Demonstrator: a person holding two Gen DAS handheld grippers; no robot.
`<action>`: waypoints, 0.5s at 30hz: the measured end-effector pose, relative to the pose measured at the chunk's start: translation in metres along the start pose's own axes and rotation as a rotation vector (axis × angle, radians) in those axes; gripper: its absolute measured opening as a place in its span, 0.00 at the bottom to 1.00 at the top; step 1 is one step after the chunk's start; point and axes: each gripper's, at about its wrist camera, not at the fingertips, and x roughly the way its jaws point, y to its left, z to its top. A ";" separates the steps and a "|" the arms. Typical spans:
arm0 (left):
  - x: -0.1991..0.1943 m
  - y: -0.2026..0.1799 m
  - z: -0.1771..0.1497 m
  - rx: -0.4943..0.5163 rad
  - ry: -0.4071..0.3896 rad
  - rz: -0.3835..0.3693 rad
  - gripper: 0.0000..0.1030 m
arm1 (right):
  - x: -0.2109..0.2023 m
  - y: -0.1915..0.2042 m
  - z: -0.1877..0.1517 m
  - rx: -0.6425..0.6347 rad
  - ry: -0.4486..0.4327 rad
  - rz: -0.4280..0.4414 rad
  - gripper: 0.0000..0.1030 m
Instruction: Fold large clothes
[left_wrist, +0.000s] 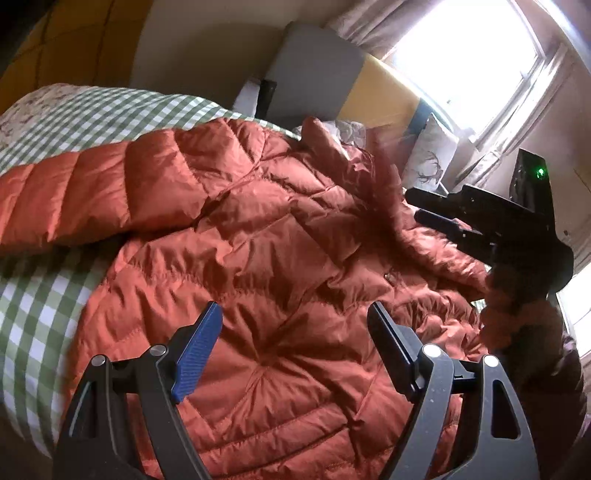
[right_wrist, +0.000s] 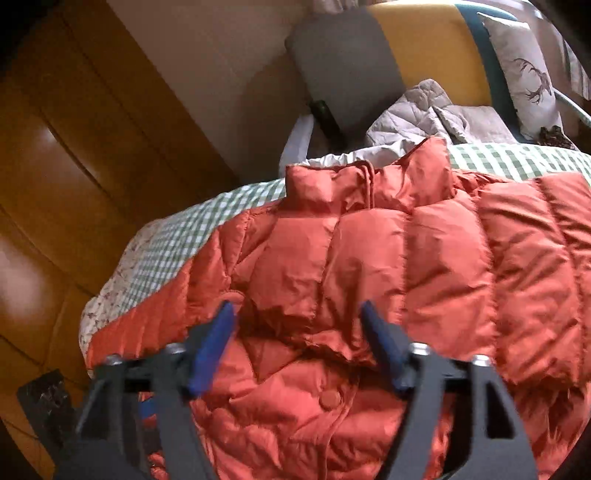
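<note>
An orange quilted puffer jacket (left_wrist: 280, 236) lies spread on a bed with a green-and-white checked cover (left_wrist: 107, 114). One sleeve (left_wrist: 74, 195) stretches off to the left. In the right wrist view the jacket (right_wrist: 424, 258) shows its stand-up collar (right_wrist: 369, 177) toward the headboard and a snap button (right_wrist: 330, 398) on the front. My left gripper (left_wrist: 295, 317) hovers open over the jacket's body, nothing between its fingers. My right gripper (right_wrist: 297, 314) is open just above the chest area, also holding nothing. It shows as a black shape (left_wrist: 415, 205) at the jacket's right side.
A grey and yellow headboard (right_wrist: 388, 62) stands at the bed's far end, with a deer-print pillow (right_wrist: 528, 77) and a crumpled grey quilted cloth (right_wrist: 432, 114). Wooden wardrobe doors (right_wrist: 74, 147) run along the left. A bright window (left_wrist: 469, 62) is behind the bed.
</note>
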 end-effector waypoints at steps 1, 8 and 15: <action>0.000 -0.001 0.002 0.002 -0.005 -0.004 0.77 | -0.007 0.000 -0.002 0.001 -0.006 0.005 0.71; 0.008 -0.001 0.021 -0.013 -0.009 -0.022 0.77 | -0.077 -0.060 -0.033 0.184 -0.071 0.069 0.74; 0.037 -0.005 0.066 -0.035 -0.004 -0.061 0.77 | -0.123 -0.147 -0.074 0.529 -0.189 0.152 0.90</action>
